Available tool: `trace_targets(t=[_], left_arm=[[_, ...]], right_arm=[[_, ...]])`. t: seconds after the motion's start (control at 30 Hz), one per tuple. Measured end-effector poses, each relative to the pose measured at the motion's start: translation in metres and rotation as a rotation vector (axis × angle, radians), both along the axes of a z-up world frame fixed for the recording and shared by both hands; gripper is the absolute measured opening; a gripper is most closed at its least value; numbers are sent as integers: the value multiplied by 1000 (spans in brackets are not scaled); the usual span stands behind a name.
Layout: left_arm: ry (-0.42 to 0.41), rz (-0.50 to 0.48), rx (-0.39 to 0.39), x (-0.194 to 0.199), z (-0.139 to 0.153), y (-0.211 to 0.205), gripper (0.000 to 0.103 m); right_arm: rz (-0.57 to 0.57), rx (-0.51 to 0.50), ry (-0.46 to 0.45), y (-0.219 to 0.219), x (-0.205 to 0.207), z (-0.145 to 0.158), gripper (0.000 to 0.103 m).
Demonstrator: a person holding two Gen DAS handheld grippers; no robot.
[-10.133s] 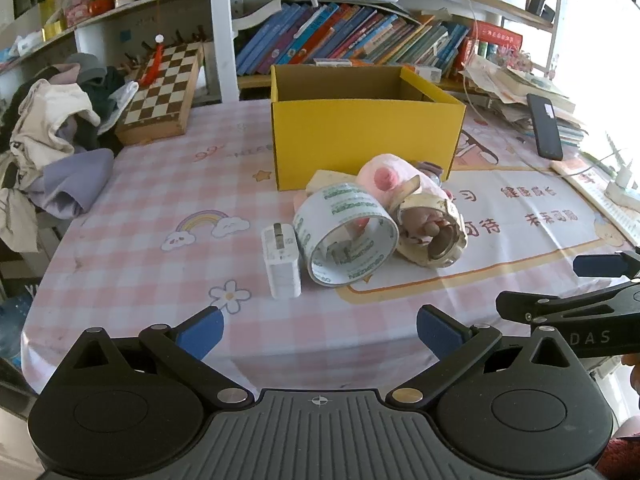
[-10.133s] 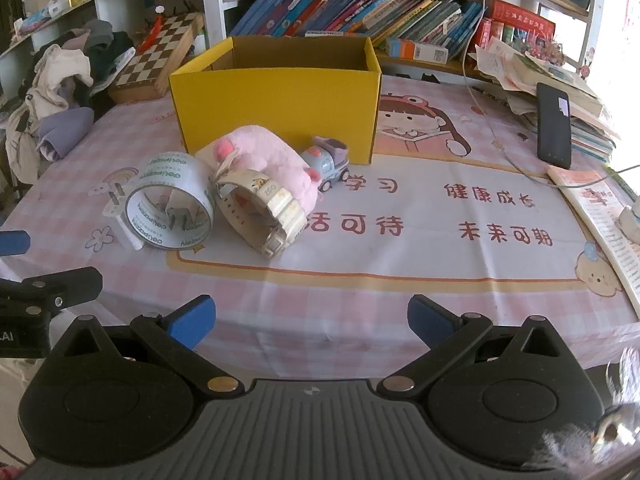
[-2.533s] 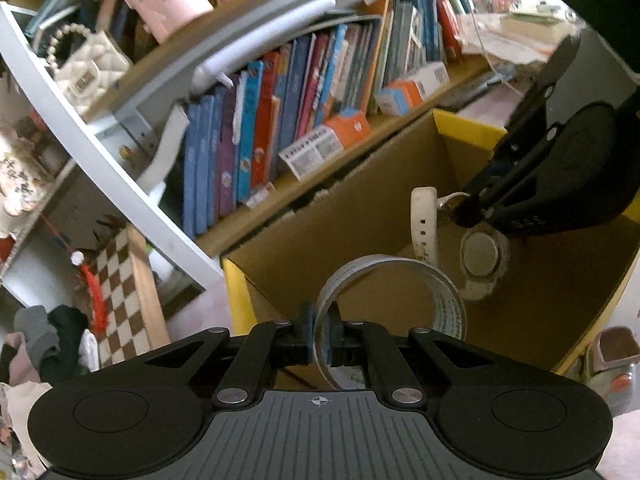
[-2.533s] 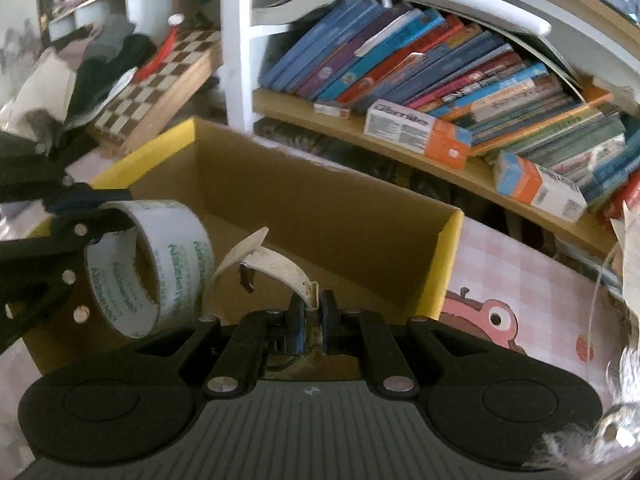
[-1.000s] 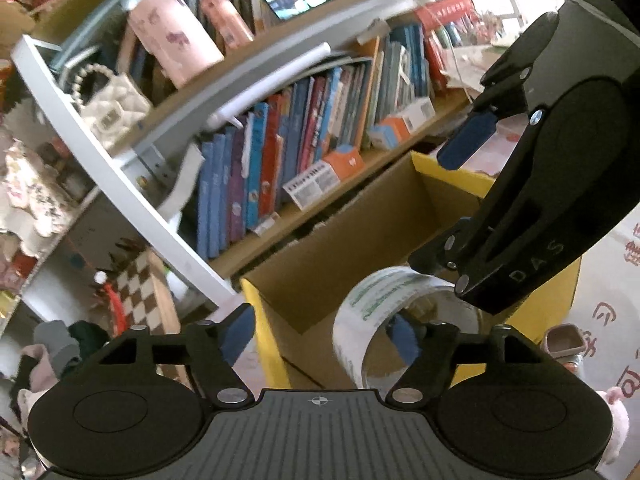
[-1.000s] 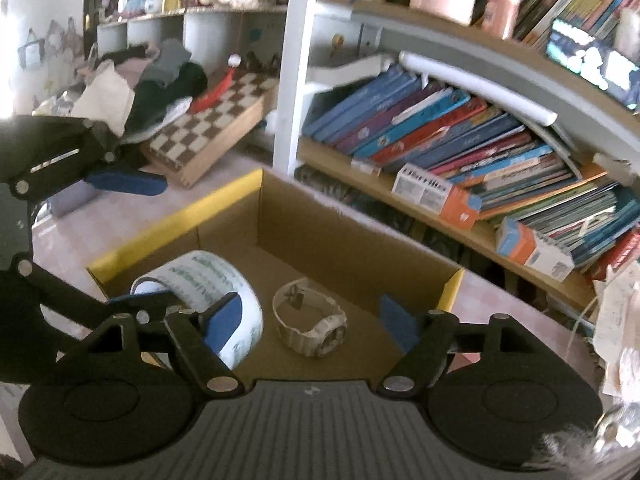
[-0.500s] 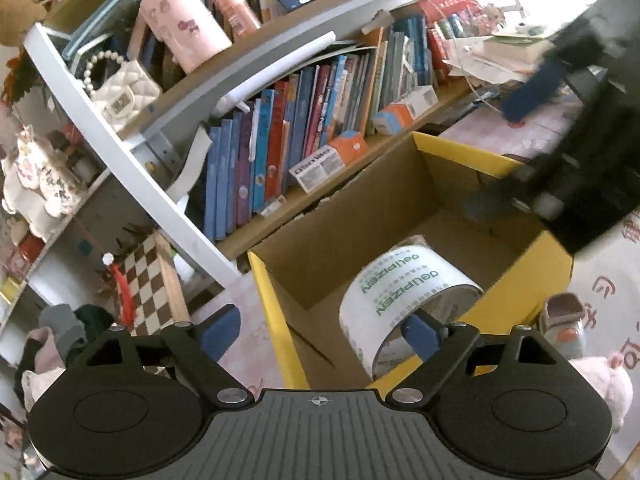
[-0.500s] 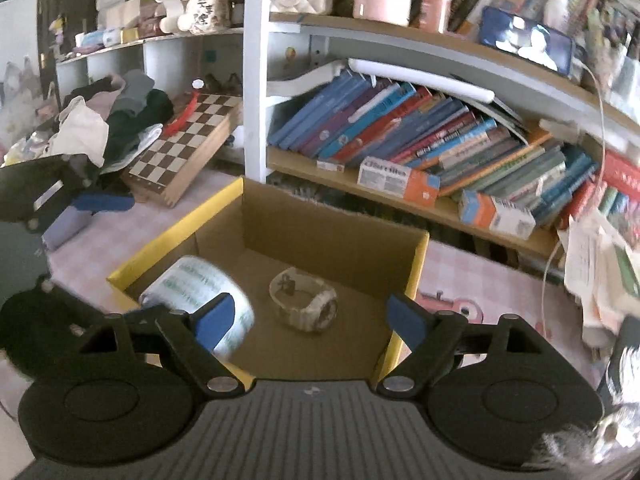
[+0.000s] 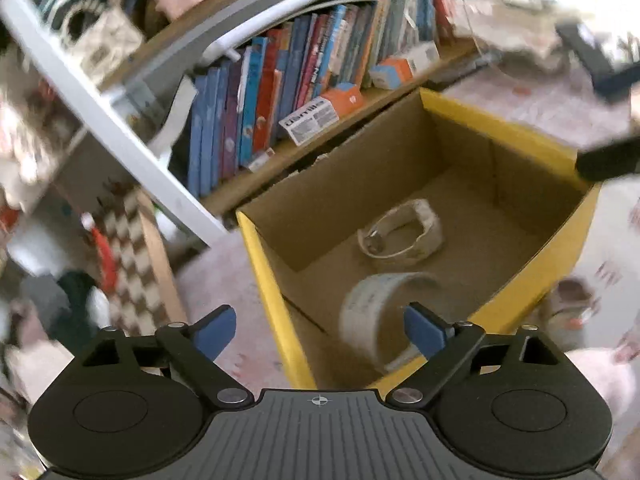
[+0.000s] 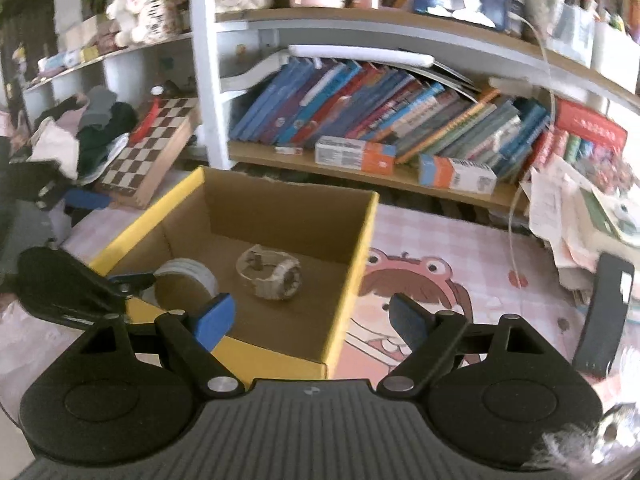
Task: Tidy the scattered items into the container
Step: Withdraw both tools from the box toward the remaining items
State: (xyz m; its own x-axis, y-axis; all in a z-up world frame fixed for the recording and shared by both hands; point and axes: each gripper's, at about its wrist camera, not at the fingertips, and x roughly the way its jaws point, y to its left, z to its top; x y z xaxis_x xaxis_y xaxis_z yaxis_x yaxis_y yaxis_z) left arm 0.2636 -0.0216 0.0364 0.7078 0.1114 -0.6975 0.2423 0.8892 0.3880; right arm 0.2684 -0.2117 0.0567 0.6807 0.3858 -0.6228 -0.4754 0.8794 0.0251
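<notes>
The yellow cardboard box [image 9: 264, 264] [image 10: 356, 264] stands open on the pink checked tablecloth. Inside it lie a roll of clear tape [image 9: 376, 312] [image 10: 186, 280] and a cream wristwatch [image 9: 404, 236] [image 10: 272, 274]. My left gripper [image 9: 320, 330] is open and empty above the box's near-left corner. My right gripper [image 10: 310, 318] is open and empty above the box's near-right side. A pink plush toy [image 9: 604, 376] and a small toy truck [image 9: 568, 304] lie blurred on the table to the right of the box.
A bookshelf with upright books [image 10: 360, 112] runs behind the box. A chessboard [image 10: 148, 140] and a heap of clothes [image 10: 72, 132] lie to the left. A black phone [image 10: 604, 312] and paper stacks [image 10: 568, 200] lie to the right.
The tape roll has dropped from my left gripper into the box. Both grippers have pulled back and up from the box, and the right gripper has moved away to the right.
</notes>
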Motion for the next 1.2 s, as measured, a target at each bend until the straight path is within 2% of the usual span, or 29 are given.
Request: trace_targets(t=[0.07, 0.1, 0.3, 0.43, 0.57, 0.9, 1.2], left_arm=[[8, 20, -77, -5, 5, 8, 98], [5, 30, -88, -9, 5, 10, 99], [50, 53, -38, -33, -14, 13, 102], [47, 67, -75, -51, -17, 18, 102], [12, 69, -105, -72, -12, 18, 102], [-142, 77, -152, -133, 9, 21, 102], [-173, 137, -164, -171, 4, 31, 102]], right_arm=[[-15, 11, 17, -5, 1, -2, 84], [-21, 16, 24, -6, 0, -3, 84], [-14, 25, 37, -4, -9, -8, 84], [-7, 27, 40, 0, -21, -9, 84], [-4, 22, 43, 3, -34, -11, 84], [-3, 26, 40, 15, -79, -13, 85], [-55, 50, 20, 22, -122, -26, 86]])
